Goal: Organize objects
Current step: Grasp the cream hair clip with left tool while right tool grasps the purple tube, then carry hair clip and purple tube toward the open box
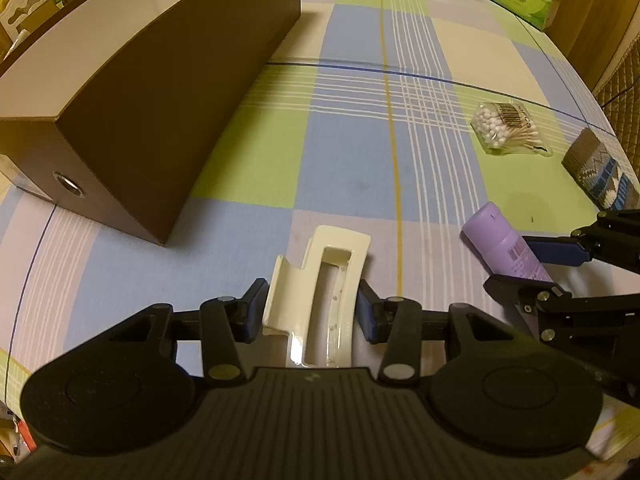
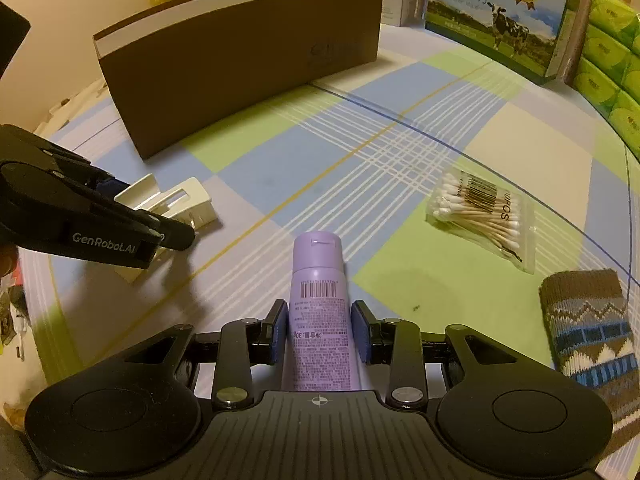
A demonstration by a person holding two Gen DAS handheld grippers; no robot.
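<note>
- Left wrist view: close above the checked cloth [image 1: 360, 168], tilted steeply down, brown box [image 1: 160, 100] far left.
- Right wrist view: similarly close, further right.
- Both share box, cloth, cotton swabs [image 2: 484, 212].

A plaid cloth [image 2: 400, 128] of blue, green, cream and lilac squares covers the whole surface under warm, dim yellowish light. At 1 o'clock stands a milk carton [image 2: 496, 20] printed with a cow, green tissue packs [image 2: 612, 76] stacked beside it at 2 o'clock. A cream wall [image 2: 72, 8] rises at 10 o'clock.
</note>
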